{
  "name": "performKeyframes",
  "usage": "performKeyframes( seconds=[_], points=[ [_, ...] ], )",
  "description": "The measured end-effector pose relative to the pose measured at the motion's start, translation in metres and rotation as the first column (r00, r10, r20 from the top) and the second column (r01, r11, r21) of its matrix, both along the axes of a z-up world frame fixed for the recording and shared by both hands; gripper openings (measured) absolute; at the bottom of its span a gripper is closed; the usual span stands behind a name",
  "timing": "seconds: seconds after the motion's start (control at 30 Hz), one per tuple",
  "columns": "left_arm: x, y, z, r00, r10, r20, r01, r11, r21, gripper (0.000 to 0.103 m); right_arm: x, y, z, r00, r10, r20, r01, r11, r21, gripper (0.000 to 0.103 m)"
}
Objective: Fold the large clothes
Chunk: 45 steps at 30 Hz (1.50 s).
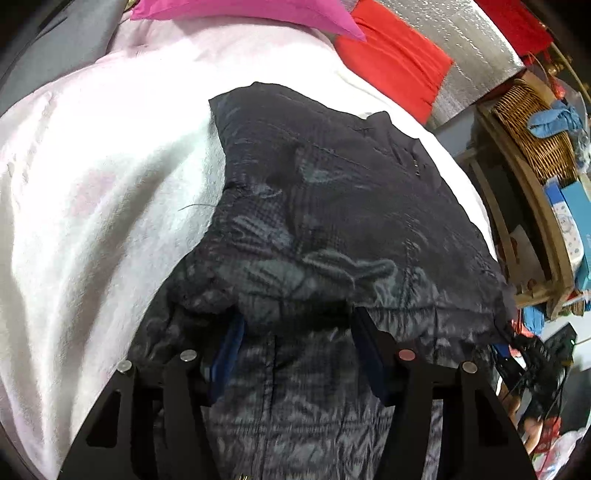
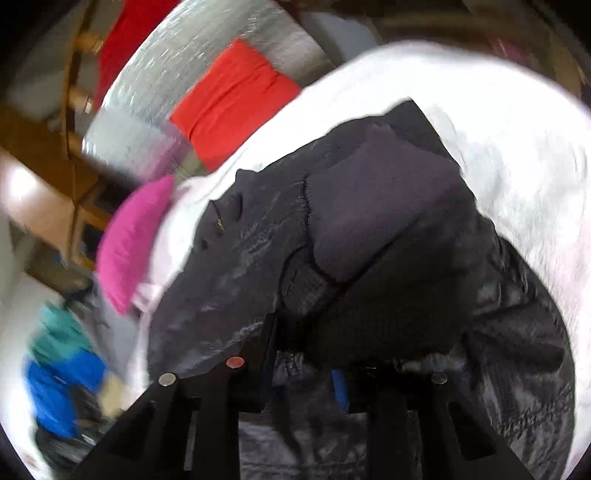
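Black finger frames of the left gripper (image 1: 295, 325) fill the bottom of the left wrist view, and their blue pads (image 1: 231, 339) stand well apart with dark jacket (image 1: 314, 221) fabric bunched between and over them. Whether the pads actually pinch the cloth cannot be told, since the fabric drapes over the tips. To the left of the garment lies the pale pink blanket (image 1: 92, 184), which carries the jacket across most of the frame. A magenta pillow (image 1: 240, 13) sits at the top edge, with a red cloth (image 1: 395, 62) to its right against a silver quilted panel (image 1: 461, 44). Farther right stands a wooden shelf (image 1: 517, 192) holding a wicker basket (image 1: 532, 129).

In the right wrist view (heavily motion-blurred), blue and teal items (image 2: 62, 369) sit at far left, then the magenta pillow (image 2: 133, 236) and the red cloth (image 2: 232, 99). The jacket (image 2: 369, 221) lies mounded at centre on the blanket (image 2: 517, 166), with a plain dark panel folded on top. The right gripper (image 2: 306, 354) sits under a fold of the garment; one blue pad (image 2: 340, 387) shows, the fingertips are covered, and the grip state cannot be determined.
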<state>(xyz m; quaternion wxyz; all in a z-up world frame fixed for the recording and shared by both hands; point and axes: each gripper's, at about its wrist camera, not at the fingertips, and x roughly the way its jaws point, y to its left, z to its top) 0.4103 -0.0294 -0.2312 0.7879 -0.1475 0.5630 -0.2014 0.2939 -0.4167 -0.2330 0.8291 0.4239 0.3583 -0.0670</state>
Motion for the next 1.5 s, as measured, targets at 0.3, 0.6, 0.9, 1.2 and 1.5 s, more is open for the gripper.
performKeyframes(
  seconds=[0.3,0.6,0.9,1.2,1.5],
  points=[
    [-0.019,0.057,0.035,0.993,0.068,0.097,-0.068,0.998,-0.003,0.072,-0.037,-0.054,-0.019,0.980,-0.197,0.018,0.183,0.937,0.297,0.072],
    [0.016,0.071,0.005,0.979,0.180,0.096,-0.188,0.979,0.077,0.072,-0.019,-0.051,-0.025,0.964,-0.266,-0.003,0.262,0.949,0.174,0.046],
    [0.017,0.063,0.003,0.981,0.153,0.120,-0.166,0.980,0.111,0.072,-0.017,-0.014,0.023,0.989,-0.134,0.062,0.143,0.974,-0.174,0.031],
    [0.019,0.054,0.002,0.986,0.139,0.095,-0.149,0.982,0.118,0.072,-0.009,-0.023,-0.001,0.997,-0.034,-0.067,0.027,0.994,-0.110,0.034],
    [-0.015,0.082,0.021,0.972,0.145,0.183,-0.174,0.973,0.154,0.072,-0.088,-0.026,0.009,0.997,-0.008,0.077,0.014,0.997,-0.074,0.076]
  ],
)
